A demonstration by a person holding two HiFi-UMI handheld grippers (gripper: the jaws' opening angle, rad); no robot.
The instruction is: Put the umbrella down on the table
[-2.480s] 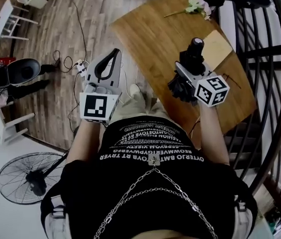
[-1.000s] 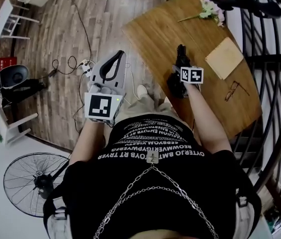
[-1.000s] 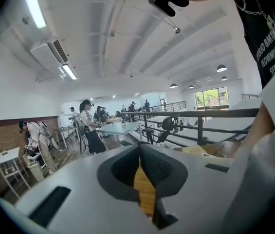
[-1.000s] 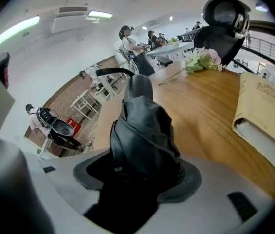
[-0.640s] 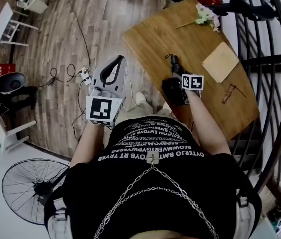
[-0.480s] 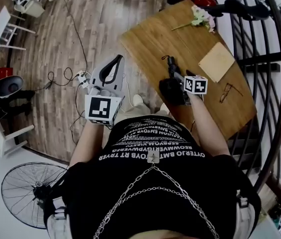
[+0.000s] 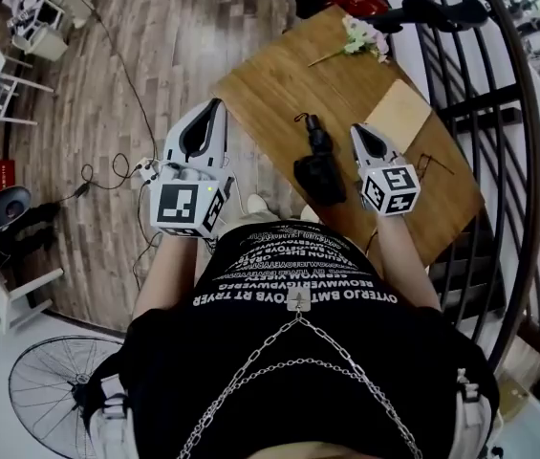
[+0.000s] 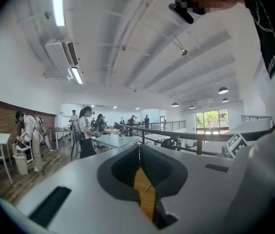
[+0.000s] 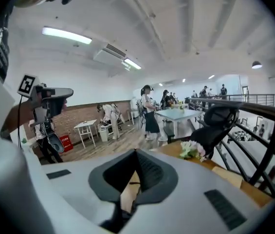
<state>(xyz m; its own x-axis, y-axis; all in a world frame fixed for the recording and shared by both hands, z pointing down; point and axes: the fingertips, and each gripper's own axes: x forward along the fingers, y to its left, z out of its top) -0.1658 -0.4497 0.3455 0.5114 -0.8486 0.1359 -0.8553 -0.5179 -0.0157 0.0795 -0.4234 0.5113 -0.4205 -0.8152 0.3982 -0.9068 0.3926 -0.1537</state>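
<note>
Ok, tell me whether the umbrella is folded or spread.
Folded: the head view shows the umbrella lying as a compact black bundle on the wooden table, no canopy spread.

The head camera looked steeply down over the person's chest, the table point(image 7: 279, 84) lying toward one o'clock. The cameras on the left gripper point(image 7: 214, 106) and right gripper point(image 7: 356, 130) sat close behind their jaws, facing nearly level across the room. All three showed that table; the right one and the head shared the flowers point(image 7: 360, 34).
</note>
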